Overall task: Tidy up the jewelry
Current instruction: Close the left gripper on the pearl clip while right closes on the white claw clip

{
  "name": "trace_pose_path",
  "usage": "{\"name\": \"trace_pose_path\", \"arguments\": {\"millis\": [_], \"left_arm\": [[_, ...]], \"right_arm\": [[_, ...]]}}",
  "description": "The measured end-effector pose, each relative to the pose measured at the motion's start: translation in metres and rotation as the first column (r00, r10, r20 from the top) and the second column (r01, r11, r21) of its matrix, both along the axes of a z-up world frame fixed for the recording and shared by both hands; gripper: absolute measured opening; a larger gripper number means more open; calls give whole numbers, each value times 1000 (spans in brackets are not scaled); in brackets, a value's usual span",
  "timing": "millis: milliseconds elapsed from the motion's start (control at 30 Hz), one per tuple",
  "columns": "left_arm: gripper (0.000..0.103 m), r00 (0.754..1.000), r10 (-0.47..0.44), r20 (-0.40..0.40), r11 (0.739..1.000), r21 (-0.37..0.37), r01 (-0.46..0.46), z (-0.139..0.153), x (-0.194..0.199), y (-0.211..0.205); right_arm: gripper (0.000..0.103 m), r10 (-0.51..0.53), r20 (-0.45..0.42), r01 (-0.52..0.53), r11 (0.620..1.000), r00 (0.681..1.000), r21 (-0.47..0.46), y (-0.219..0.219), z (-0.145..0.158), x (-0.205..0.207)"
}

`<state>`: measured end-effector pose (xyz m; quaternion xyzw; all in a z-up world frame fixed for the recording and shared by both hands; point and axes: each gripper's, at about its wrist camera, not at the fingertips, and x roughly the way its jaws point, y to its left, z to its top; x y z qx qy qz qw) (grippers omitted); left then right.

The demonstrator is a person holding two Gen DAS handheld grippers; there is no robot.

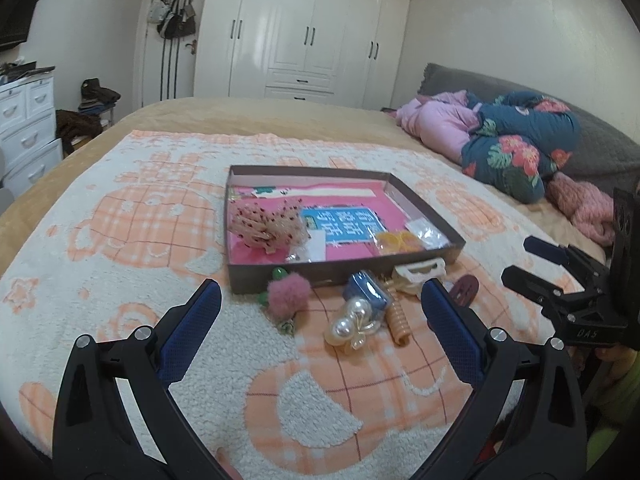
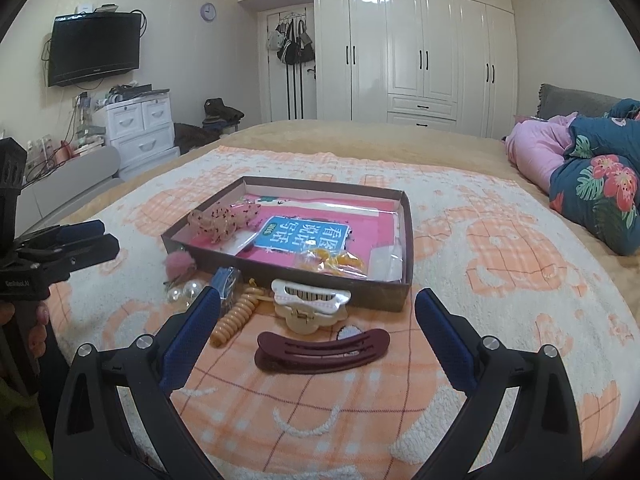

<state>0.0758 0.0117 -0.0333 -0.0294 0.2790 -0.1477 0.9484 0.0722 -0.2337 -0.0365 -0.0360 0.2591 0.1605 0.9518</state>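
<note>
A shallow brown box (image 1: 344, 272) (image 2: 288, 270) with a pink lining lies on the blanket; it holds a speckled scrunchie (image 1: 266, 224), a blue card and an orange item in a bag (image 2: 332, 262). In front of it lie a pink pompom tie (image 1: 288, 298), a pearl clip (image 1: 352, 324), a blue clip (image 1: 370, 294), an orange spiral tie (image 2: 234, 318), a cream claw clip (image 2: 310, 306) and a maroon hair clip (image 2: 322, 350). My left gripper (image 1: 320, 300) is open, empty, near the pearls. My right gripper (image 2: 318, 308) is open, empty, around the maroon clip.
The orange-and-white blanket (image 1: 120, 240) covers the bed. Folded floral and pink bedding (image 1: 512, 148) lies at the right. A white drawer unit (image 2: 140, 128) and a wardrobe (image 2: 420, 52) stand beyond the bed.
</note>
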Motion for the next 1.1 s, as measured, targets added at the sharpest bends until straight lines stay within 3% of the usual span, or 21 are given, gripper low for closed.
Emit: {"name": "trace_pose_path", "arguments": {"millis": [533, 900, 1100], "left_arm": [[90, 992, -88, -94, 994, 54, 93, -32, 12, -26], [70, 979, -138, -150, 987, 65, 149, -51, 32, -37], [64, 973, -155, -171, 984, 57, 167, -58, 39, -40]], "right_arm": [[95, -22, -80, 20, 1000, 997, -16, -10, -19, 13], [95, 6, -118, -9, 1000, 993, -27, -3, -29, 26], [95, 16, -146, -18, 1000, 989, -15, 1, -32, 39]]}}
